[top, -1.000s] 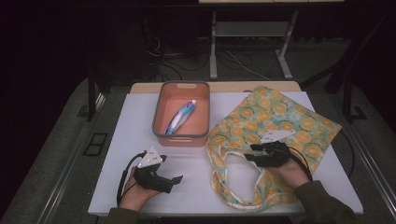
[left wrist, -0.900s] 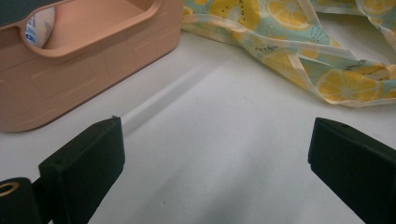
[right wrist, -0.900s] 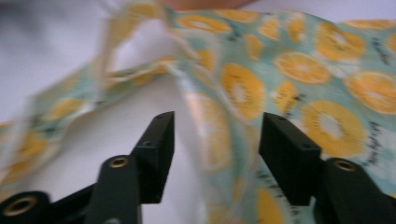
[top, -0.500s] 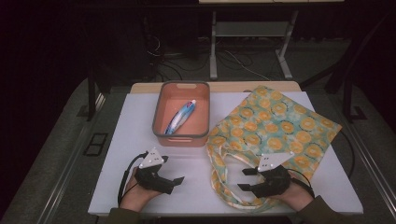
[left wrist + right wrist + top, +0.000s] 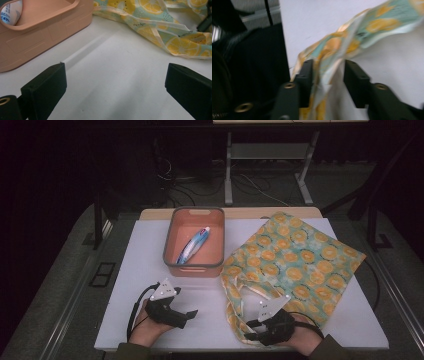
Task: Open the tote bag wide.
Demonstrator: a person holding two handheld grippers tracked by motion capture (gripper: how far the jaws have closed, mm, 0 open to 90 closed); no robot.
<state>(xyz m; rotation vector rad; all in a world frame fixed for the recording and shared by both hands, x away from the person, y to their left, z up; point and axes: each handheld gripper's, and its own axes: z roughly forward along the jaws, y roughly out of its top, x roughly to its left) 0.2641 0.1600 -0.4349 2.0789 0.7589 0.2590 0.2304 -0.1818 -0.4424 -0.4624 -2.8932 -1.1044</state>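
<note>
A cloth bag (image 5: pixel 295 255) printed with orange slices lies flat on the right of the white table (image 5: pixel 135 270). Its handles trail toward the front edge. My right gripper (image 5: pixel 251 331) lies low at that front edge and points left. In the right gripper view a bunched handle strip (image 5: pixel 329 62) runs between the jaws (image 5: pixel 328 72). They have just been closing, and a small gap still shows at one pad. My left gripper (image 5: pixel 189 316) rests open on bare table, left of the bag, with nothing between its jaws (image 5: pixel 115 75).
A salmon plastic bin (image 5: pixel 170 245) stands at the back middle with a blue-and-white tube (image 5: pixel 192 245) lying in it. In the left gripper view the bin wall (image 5: pixel 37 37) is close on the left. Table legs and cables lie on the dark floor behind.
My right hand slid from on top of the bag down toward the front edge, onto the handles. Its jaws narrowed around the strip. The left hand stayed put.
</note>
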